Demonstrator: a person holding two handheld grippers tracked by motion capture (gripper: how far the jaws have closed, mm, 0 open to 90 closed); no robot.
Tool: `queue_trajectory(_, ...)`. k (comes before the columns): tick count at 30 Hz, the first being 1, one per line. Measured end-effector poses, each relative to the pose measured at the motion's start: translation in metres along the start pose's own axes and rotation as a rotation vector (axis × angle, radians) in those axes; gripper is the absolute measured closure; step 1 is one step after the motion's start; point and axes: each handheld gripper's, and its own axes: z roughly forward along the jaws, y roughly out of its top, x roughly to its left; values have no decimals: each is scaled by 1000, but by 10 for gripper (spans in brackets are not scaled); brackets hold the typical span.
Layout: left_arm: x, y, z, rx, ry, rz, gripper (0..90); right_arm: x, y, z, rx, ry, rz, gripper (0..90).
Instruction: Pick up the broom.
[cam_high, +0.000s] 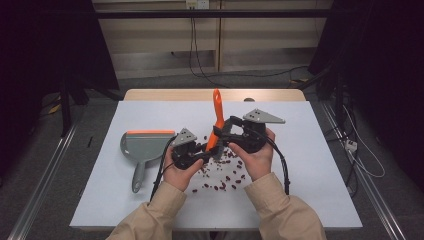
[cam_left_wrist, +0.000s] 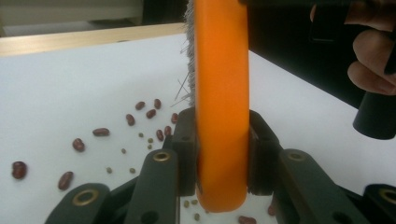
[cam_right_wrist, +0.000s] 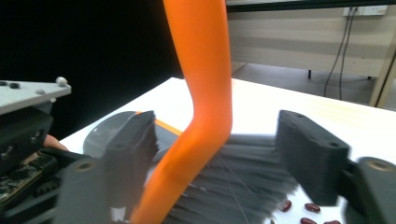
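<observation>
The brush (cam_high: 217, 121) is standing nearly upright over the middle of the surface (cam_high: 310, 190), its orange handle pointing up and its dark bristles down among the scattered beans (cam_high: 220, 175). The left hand-held gripper (cam_left_wrist: 222, 154) is clamping the orange body of the brush squarely between its black pads, apparently to carry its whole weight. The right hand-held gripper (cam_right_wrist: 219, 172) is sitting with its jaws spread wide on either side of the handle and bristles, pressing on nothing, which looks like a handover from one hand to the other. Farther out to the left, a grey dustpan (cam_high: 142, 150) with an orange lip is lying flat, well apart from the beans and probably waiting to receive them. No brand, label or writing is showing anywhere on the tools.
</observation>
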Motion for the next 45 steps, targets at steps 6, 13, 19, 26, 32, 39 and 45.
queue_trajectory(6,1,-1,-1,-10,28,12,703,3,-5,1,19,-28,36,165)
queue_trajectory(13,-1,-2,-2,-19,60,27,704,12,-9,8,42,-72,67,145)
queue_trajectory(19,-5,-2,-2,-34,83,46,704,17,-12,20,50,-88,118,167)
queue_trajectory(26,-8,-3,-4,-59,97,56,700,22,-13,27,59,-91,142,230)
queue_trajectory(32,-15,-3,-3,-66,123,122,690,21,-13,28,74,-93,186,310)
queue_trajectory(39,-22,-3,-2,-82,174,178,645,21,-10,27,85,-58,253,478)
queue_trajectory(45,-23,-2,-1,-95,222,214,604,22,-6,27,90,-40,297,587)
